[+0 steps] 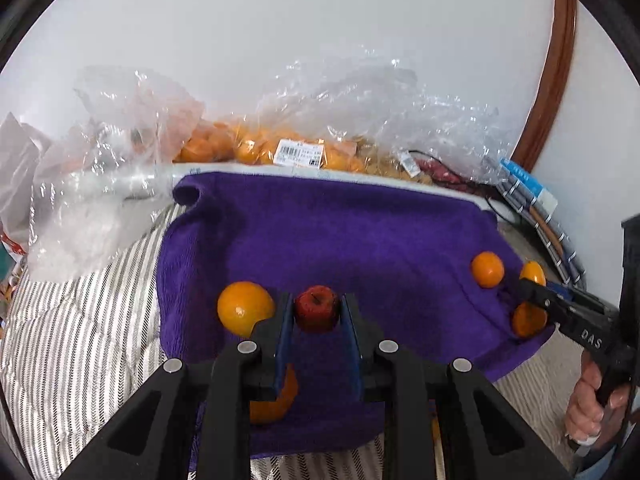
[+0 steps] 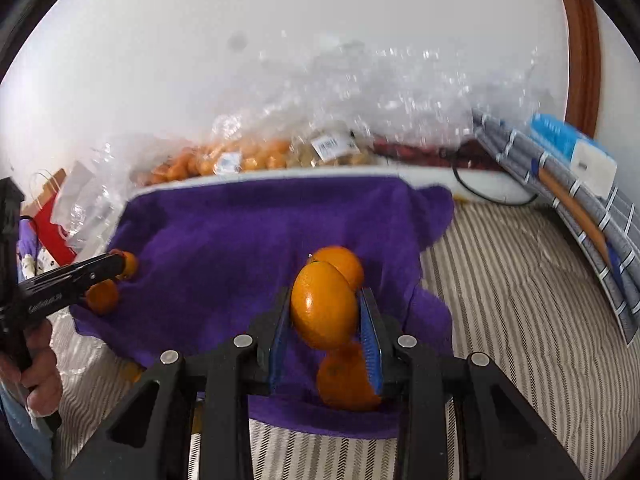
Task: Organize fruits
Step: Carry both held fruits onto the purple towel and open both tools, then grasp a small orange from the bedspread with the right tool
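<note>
L tongs [image 1: 317, 312] grip apple [image 1: 317, 307]; R tongs [image 2: 325, 312] orange [image 2: 324, 306].

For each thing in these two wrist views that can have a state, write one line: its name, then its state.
left gripper: shut on the red apple.
red apple: held between the blue pads, above the cloth.
right gripper: shut on an orange.
held orange: clamped between the pads.
purple cloth: spread out, rumpled at the edges.
loose oranges: resting on the cloth.
plastic bags: crumpled, holding fruit.
</note>
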A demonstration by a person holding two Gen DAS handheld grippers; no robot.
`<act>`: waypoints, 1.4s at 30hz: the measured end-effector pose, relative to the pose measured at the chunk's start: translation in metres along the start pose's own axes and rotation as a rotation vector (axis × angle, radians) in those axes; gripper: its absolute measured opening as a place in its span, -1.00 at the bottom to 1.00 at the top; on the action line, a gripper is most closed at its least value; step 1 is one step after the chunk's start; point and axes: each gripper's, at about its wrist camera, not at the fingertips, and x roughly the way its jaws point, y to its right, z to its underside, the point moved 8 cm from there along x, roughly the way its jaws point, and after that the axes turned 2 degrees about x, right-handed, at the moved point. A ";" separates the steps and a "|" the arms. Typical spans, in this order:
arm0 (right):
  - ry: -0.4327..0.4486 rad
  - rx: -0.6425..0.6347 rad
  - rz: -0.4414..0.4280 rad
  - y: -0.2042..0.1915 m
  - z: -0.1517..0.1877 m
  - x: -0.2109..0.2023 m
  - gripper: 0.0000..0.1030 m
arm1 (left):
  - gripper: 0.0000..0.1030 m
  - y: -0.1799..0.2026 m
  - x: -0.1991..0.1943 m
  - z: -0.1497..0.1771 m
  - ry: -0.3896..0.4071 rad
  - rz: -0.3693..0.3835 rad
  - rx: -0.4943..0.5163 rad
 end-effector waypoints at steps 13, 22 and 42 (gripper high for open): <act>-0.013 0.005 0.043 0.008 0.007 0.017 -0.34 | -0.55 0.009 0.005 0.005 0.023 -0.012 0.041; 0.057 -0.003 0.082 0.011 0.003 0.002 -0.02 | -0.55 0.003 0.003 0.005 0.029 0.005 0.011; -0.013 -0.040 -0.022 -0.075 0.069 -0.060 -0.01 | -0.03 -0.031 -0.046 -0.017 0.185 -0.007 -0.105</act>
